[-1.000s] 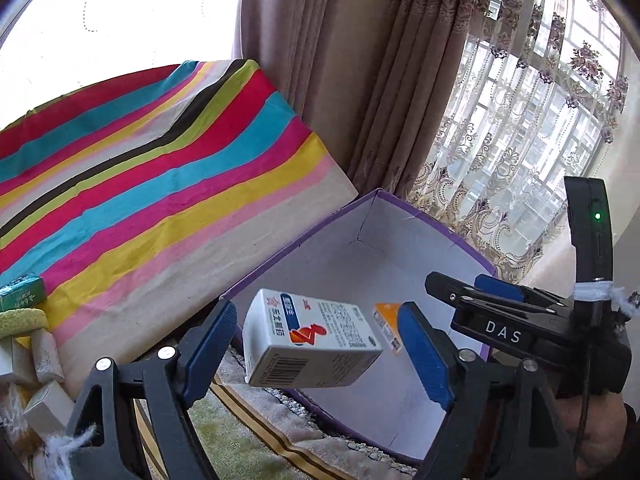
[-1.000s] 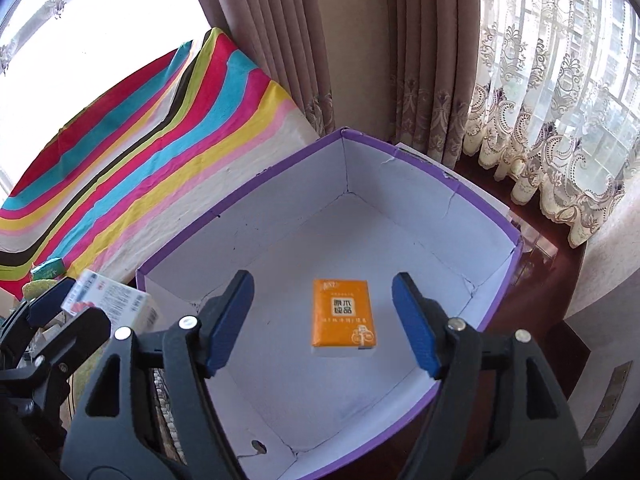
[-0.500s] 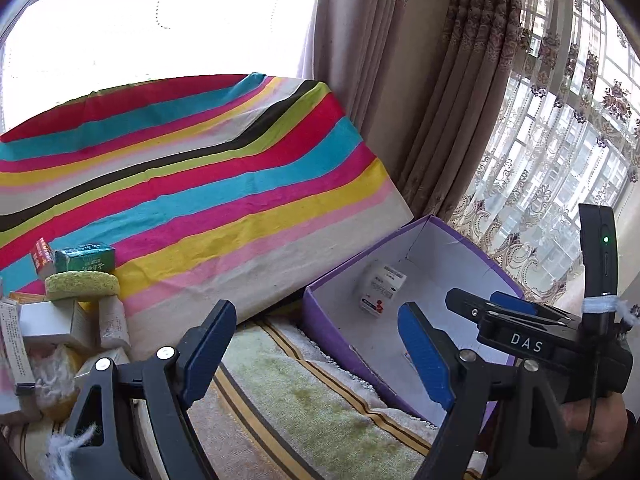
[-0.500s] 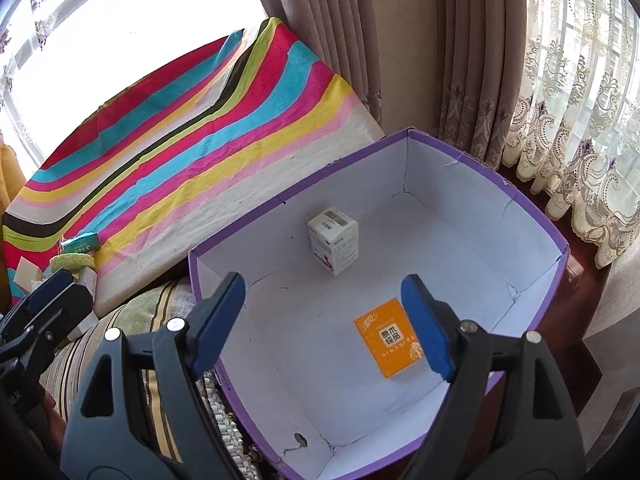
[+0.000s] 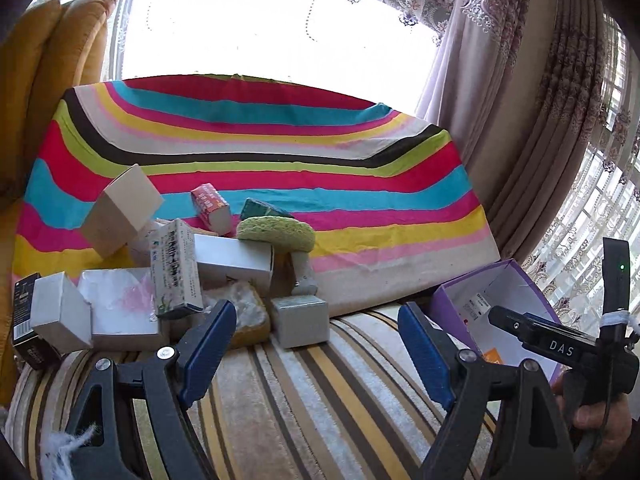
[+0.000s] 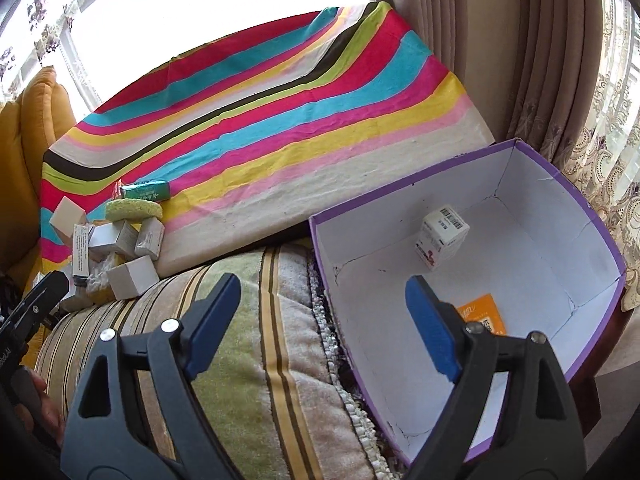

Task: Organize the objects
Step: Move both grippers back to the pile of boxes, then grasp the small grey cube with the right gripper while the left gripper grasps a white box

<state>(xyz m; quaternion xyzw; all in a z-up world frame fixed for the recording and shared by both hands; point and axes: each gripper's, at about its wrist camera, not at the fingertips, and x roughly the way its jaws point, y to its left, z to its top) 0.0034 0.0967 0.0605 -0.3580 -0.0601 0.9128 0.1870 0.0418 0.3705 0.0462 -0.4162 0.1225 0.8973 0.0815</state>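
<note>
Left tongs (image 5: 316, 344) swung away, white carton (image 6: 442, 236) upright

Your right gripper (image 6: 320, 328): jaws wide apart, nothing between them, hovering over striped cushion (image 6: 256, 360) and near edge of purple box (image 6: 600, 240). Inside box: white carton (image 6: 442, 236) standing upright near back wall, orange packet (image 6: 482, 314) lying flat on floor, partly behind your blue fingertip pad (image 6: 432, 330). Pile of small boxes (image 6: 120, 248) at left, green sponge (image 6: 134, 209) on top, against rainbow-striped cloth (image 6: 280, 120). Your left gripper (image 6: 34, 310) at left edge, jaw state unclear.
</note>
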